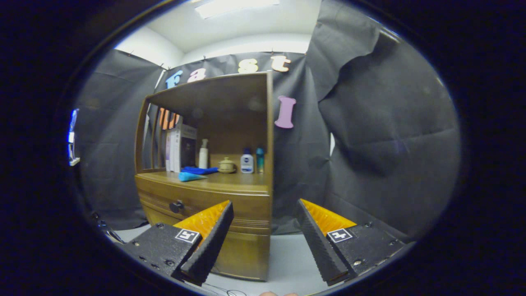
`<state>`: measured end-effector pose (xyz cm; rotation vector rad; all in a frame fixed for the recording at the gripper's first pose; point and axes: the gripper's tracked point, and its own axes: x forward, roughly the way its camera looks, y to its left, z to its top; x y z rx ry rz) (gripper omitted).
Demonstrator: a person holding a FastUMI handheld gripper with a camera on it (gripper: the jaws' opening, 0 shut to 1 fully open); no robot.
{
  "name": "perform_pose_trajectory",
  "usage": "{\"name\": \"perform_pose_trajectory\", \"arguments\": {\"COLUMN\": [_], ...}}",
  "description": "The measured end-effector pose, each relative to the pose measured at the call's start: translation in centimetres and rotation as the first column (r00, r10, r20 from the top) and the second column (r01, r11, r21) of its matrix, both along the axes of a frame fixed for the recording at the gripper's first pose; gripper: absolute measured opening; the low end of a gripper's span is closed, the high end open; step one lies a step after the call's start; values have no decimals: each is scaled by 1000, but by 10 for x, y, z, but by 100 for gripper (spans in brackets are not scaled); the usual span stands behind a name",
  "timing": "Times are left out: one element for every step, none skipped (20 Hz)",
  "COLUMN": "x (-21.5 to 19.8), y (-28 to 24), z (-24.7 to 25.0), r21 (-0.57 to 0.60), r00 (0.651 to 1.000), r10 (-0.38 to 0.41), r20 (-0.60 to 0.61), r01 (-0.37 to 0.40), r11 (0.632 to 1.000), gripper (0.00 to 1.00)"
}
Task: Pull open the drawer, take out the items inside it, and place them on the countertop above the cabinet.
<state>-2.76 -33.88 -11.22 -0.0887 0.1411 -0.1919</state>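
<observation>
Gaping wide, the jaws hold nothing, short of the closed drawer (205, 201).

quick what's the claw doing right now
Claw: open, holding nothing, apart from the brown wooden cabinet's closed drawer.

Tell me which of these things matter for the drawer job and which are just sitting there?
For the job:
tool, open, nothing between its fingers
closed drawer with dark knob
countertop above it

Just lying about:
blue cloth
light blue cone
small lidded pot
bottles
books
</observation>
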Motion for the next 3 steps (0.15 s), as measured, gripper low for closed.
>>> {"name": "perform_pose_trajectory", "arguments": {"x": [-9, -14, -20], "y": [-18, -39, -55], "z": [0, 0, -2], "r21": [8, 5, 1], "r00": [1000, 998, 996], "r10": [-27, -60, -86], "r20": [12, 27, 38], "r01": [27, 60, 86], "r11": [1000, 998, 996], "gripper": [98, 98, 98]}}
